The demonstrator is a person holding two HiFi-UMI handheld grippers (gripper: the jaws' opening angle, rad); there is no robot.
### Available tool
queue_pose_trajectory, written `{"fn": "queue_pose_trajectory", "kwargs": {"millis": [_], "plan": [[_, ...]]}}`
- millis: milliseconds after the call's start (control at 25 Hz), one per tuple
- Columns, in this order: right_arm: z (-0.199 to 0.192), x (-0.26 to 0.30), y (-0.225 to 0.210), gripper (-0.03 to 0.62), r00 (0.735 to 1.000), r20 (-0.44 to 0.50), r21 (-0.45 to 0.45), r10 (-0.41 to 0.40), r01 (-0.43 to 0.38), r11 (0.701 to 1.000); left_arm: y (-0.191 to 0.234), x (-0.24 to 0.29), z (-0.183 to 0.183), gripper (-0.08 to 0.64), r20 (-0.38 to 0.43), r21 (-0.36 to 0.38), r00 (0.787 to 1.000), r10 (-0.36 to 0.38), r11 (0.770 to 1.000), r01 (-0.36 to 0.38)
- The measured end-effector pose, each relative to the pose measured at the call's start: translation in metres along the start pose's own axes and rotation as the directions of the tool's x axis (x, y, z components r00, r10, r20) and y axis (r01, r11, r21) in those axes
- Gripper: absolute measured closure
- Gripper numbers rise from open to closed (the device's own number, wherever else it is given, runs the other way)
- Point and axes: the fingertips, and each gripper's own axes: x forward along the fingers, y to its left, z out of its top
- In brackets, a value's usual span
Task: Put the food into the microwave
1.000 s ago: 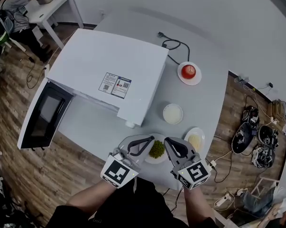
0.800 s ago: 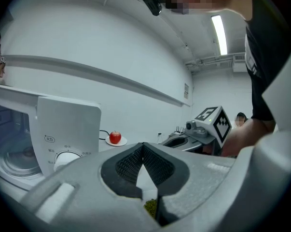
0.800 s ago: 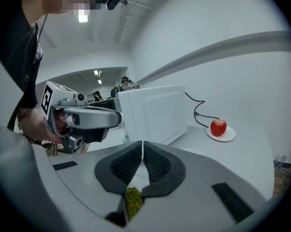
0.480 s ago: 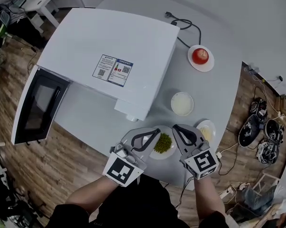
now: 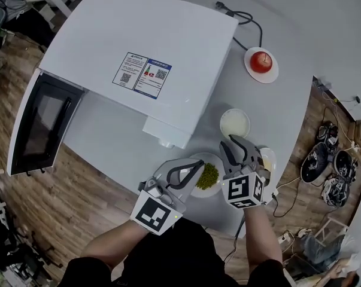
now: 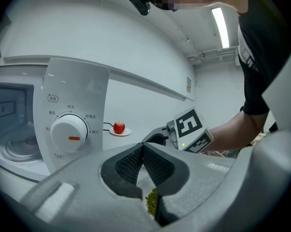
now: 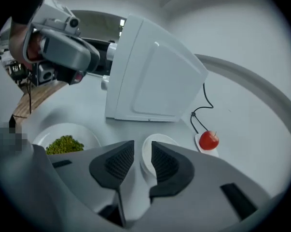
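The white microwave (image 5: 138,40) stands on the grey table with its door (image 5: 36,124) swung open at the left. A white plate (image 5: 220,161) of green food (image 5: 209,176) lies near the table's front edge. My left gripper (image 5: 195,167) hovers over that plate's left rim, its jaws shut (image 6: 143,146) with nothing seen pinched; the green food (image 6: 151,199) shows below them. My right gripper (image 5: 233,141) points down toward a small white bowl (image 5: 234,123). Its jaws (image 7: 142,151) are opening, with nothing between them. The bowl (image 7: 159,140) shows beyond the gap.
An apple (image 5: 261,60) sits on a small plate at the back right, near the microwave's black cord (image 5: 246,20). A plate of pale food (image 5: 267,159) lies just right of my right gripper. The table edge is close below both hands; bags and cables lie on the floor at right.
My right gripper has rolled, dropped and moved toward the white bowl, and its jaws have parted. My left gripper has sunk a little over the green plate.
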Motion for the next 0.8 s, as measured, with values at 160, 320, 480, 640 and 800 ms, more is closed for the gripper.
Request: {"fn": "queue_pose_trajectory", "kwargs": {"millis": [160,320,480,640,800], "plan": [[-0.008,0.013,0.0,0.468,0.998,-0.06,-0.089,-0.009,0.003,0.996,0.001,-0.004,-0.001,0.554,-0.001,0.001,1.0,0.002,1.0,-0.002],[-0.017,0.021,0.002,0.456,0.992,-0.124,-0.16,-0.01,-0.01,0.987,0.004,-0.015,0.005,0.554,-0.002,0.007,1.0,0.023,1.0,-0.023],[-0.026,0.031,-0.001,0.454,0.979,-0.188,-0.326,-0.075,0.009,0.945,0.011,-0.03,0.01,0.554,-0.004,-0.007,0.998,0.067,0.998,-0.067],[-0.033,0.032,0.002,0.454,0.967,-0.218,-0.466,-0.131,0.015,0.884,0.015,-0.046,0.016,0.554,-0.018,-0.009,0.995,0.097,0.995,-0.097],[-0.035,0.033,0.003,0.459,0.962,-0.208,-0.539,-0.178,0.039,0.842,0.021,-0.058,0.02,0.554,-0.02,-0.018,0.992,0.128,0.992,-0.129]]}}
